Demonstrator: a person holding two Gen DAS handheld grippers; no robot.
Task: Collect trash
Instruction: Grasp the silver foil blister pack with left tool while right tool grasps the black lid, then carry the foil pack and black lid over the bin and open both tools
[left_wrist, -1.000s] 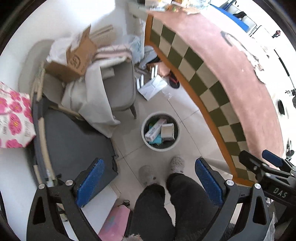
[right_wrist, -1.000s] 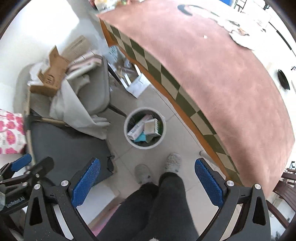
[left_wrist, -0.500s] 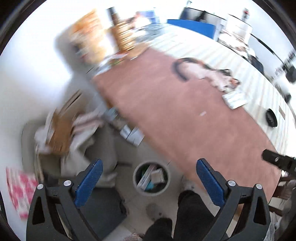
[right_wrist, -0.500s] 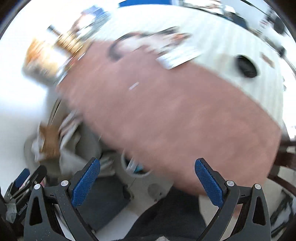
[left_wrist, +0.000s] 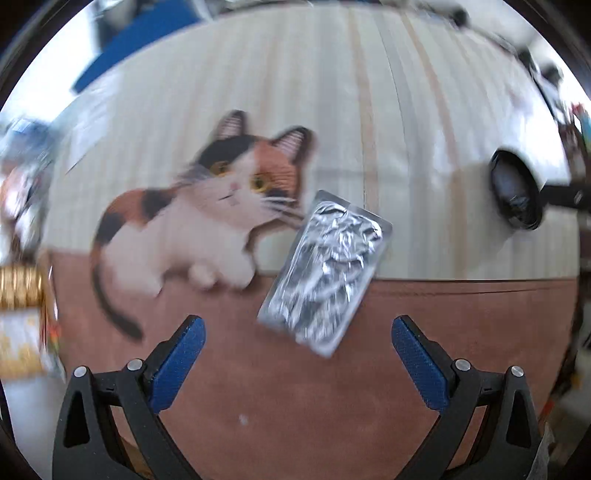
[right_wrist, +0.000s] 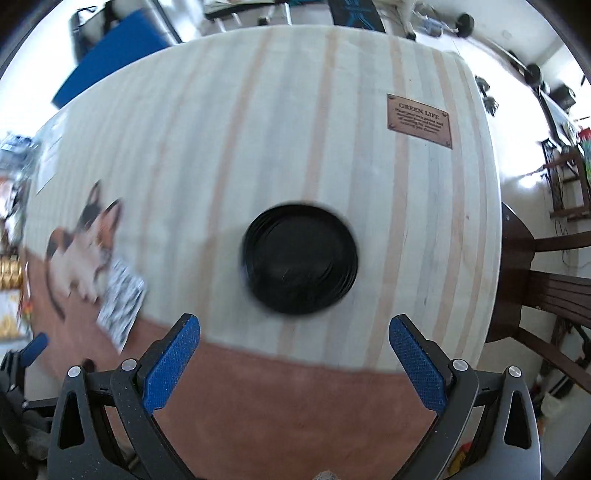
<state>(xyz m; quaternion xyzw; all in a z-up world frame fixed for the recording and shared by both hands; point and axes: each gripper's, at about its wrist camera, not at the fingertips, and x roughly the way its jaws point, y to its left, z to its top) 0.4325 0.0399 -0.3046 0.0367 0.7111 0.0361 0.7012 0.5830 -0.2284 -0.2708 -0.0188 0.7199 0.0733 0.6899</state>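
- while both grippers hover over the table (right_wrist: 332, 122) with nothing in them, the collecting looks unfinished: two pieces of likely trash lie on the cloth, and no bin shows in either view, so how much is already done cannot be judged.
- the table is the largest thing here, covered by a pale striped cloth with a reddish-brown band along the near edge; a dark wooden chair (right_wrist: 546, 266) stands at its right side, and blurred clutter fills the room behind.
- a printed calico cat (left_wrist: 207, 218) decorates the cloth, and a small brown label (right_wrist: 419, 120) reading "green life" sits toward the far right.
- the silver foil packet (left_wrist: 325, 273), crumpled and flat, lies tilted across the line where stripes meet brown, touching the cat's whiskers, just ahead of the left gripper (left_wrist: 297, 363), whose blue fingers stand wide apart.
- the black round lid (right_wrist: 299, 258) rests on the stripes, well apart from the packet, straight ahead of the right gripper (right_wrist: 293, 362), which is likewise spread and empty.
- what remains, i judge, is to grasp each item and carry it off to a bin.
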